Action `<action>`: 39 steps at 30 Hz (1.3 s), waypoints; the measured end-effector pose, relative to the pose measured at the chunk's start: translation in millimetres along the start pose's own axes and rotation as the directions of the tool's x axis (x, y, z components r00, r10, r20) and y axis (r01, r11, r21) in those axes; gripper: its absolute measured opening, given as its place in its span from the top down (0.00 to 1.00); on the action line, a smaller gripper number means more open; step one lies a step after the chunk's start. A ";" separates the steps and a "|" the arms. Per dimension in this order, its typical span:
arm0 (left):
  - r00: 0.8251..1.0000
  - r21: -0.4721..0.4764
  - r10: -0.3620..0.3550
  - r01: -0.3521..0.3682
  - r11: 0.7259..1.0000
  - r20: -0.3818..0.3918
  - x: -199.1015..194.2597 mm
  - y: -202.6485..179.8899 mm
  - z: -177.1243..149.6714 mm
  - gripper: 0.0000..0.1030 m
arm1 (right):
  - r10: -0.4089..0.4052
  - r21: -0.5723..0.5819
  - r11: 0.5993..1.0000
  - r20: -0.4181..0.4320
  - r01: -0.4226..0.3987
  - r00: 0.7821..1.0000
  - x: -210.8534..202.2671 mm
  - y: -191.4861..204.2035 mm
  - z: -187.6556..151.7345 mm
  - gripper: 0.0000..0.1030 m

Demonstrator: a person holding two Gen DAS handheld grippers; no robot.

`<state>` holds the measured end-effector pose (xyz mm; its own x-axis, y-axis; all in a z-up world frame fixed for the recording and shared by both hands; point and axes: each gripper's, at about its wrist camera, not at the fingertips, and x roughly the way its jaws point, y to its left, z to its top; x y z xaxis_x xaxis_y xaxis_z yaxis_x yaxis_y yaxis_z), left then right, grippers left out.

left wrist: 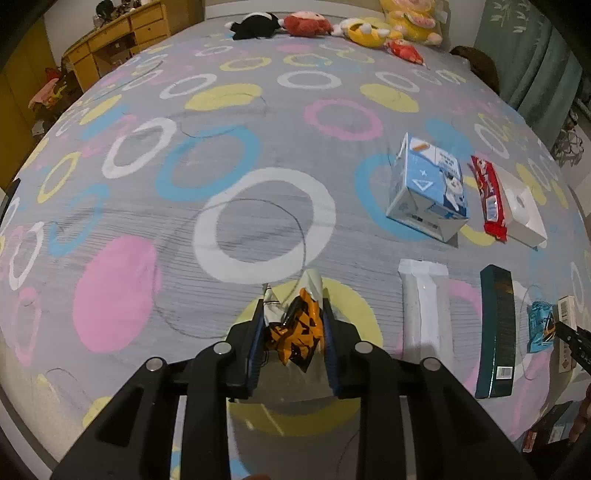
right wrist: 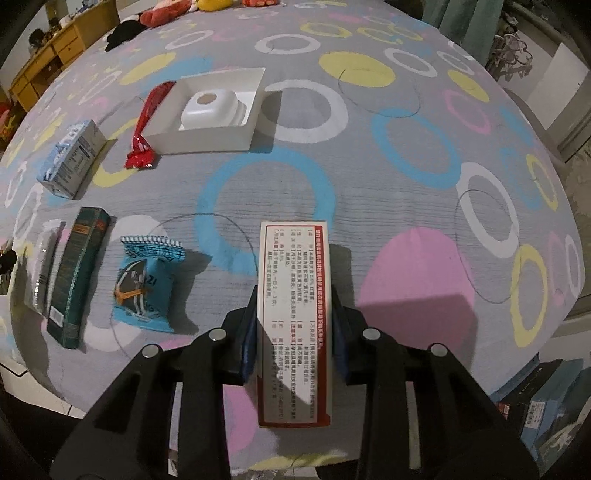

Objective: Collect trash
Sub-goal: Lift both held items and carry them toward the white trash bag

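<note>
Gripping crumpled orange-black wrapper (left wrist: pixel 293 334); seemingly foil; left tongs (left wrist: pixel 293 332).

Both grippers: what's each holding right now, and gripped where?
Left gripper: orange-black wrapper, pinched across its crumpled middle. Right gripper: white box with red border, jaws on its two long sides near mid-length, printed face up.

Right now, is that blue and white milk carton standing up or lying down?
Lying down. The milk carton rests on its side on the bedspread, gabled top pointing toward the plush toys. Full or empty: cannot tell.
</note>
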<state>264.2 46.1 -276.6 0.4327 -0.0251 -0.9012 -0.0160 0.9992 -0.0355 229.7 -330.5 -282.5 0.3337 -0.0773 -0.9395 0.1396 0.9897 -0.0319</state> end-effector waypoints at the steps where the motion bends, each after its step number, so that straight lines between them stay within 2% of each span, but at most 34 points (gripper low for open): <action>1: 1.000 0.001 0.000 0.000 1.000 0.004 -2.5 1.0 -0.4 0.73 | 0.001 0.001 1.000 0.005 -0.001 1.000 -3.7 0.7 0.0 0.69; 17: 0.987 0.075 0.042 -0.055 0.996 0.156 -81.2 -3.6 -3.7 0.73 | 0.053 0.005 0.998 0.139 -0.055 0.989 -87.7 15.4 -11.5 0.69; 26: 0.968 0.089 0.057 -0.081 0.993 0.244 -146.3 8.8 -0.3 0.73 | 0.098 -0.029 0.995 0.218 -0.094 0.971 -141.0 44.1 -28.3 0.69; 32: 0.964 0.114 0.020 -0.053 0.992 0.266 -179.8 12.0 -25.7 0.73 | 0.133 -0.065 0.991 0.276 -0.120 0.952 -182.0 65.4 -50.5 0.69; 39: 0.966 0.163 -0.054 0.012 0.987 0.251 -202.0 1.2 -77.0 0.73 | 0.178 -0.108 0.983 0.315 -0.152 0.932 -220.6 87.7 -91.1 0.69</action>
<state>107.4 50.1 -127.8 0.6455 -0.0705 -0.7605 0.1365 0.9903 0.0241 83.4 -215.7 -109.1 0.6300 0.0665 -0.7738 -0.0137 0.9971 0.0745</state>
